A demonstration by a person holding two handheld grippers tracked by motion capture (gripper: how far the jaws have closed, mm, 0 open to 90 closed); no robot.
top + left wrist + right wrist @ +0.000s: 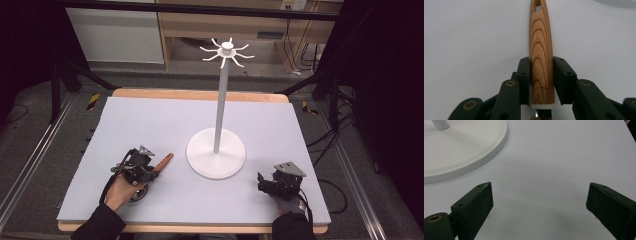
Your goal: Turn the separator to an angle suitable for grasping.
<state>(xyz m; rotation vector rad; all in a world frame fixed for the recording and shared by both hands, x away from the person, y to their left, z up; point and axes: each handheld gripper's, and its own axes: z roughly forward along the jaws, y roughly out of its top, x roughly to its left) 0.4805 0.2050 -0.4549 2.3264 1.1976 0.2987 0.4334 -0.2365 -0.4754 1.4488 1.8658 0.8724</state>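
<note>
The left tool (541, 75) clamps a wooden handle (541, 50) lying on the tabletop (150, 125) beside a white stand (216, 152), while the right tool (539, 202) rests wide open, empty.

white stand (216, 150) mid-table, open mat (150, 120) around it

Left hand (120, 192) low over the near left of the table, its left gripper (541, 75) aimed forward and to the right, jaws clamped on a wooden handle (541, 50). Right gripper (539, 202) low at the near right, jaws spread wide, nothing between them.
</note>
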